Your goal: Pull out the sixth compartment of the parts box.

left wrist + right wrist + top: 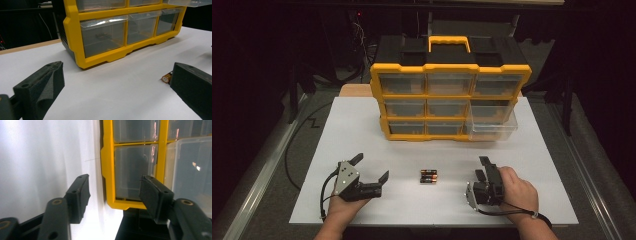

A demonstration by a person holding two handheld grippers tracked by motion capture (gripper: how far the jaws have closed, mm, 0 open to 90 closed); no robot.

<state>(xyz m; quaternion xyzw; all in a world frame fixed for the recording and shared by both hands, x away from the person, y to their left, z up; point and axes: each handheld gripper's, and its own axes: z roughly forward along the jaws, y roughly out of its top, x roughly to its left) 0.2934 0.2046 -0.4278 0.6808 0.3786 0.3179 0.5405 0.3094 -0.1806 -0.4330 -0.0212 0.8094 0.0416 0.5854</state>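
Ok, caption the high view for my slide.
Two open hand-held grippers, left and right, rest on a white table flanking two batteries before a yellow drawer cabinet with one drawer pulled out.

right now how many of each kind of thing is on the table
batteries: 2
yellow drawer organizer: 1
clear drawers in it: 9, with one pulled out
handheld grippers: 2, left gripper, right gripper
total: 14

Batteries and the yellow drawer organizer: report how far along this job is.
Done: one clear plastic drawer at the yellow drawer organizer's lower right is pulled out. In hand: nothing; left gripper and right gripper are open. Left: two copper-and-black batteries lie on the white table.
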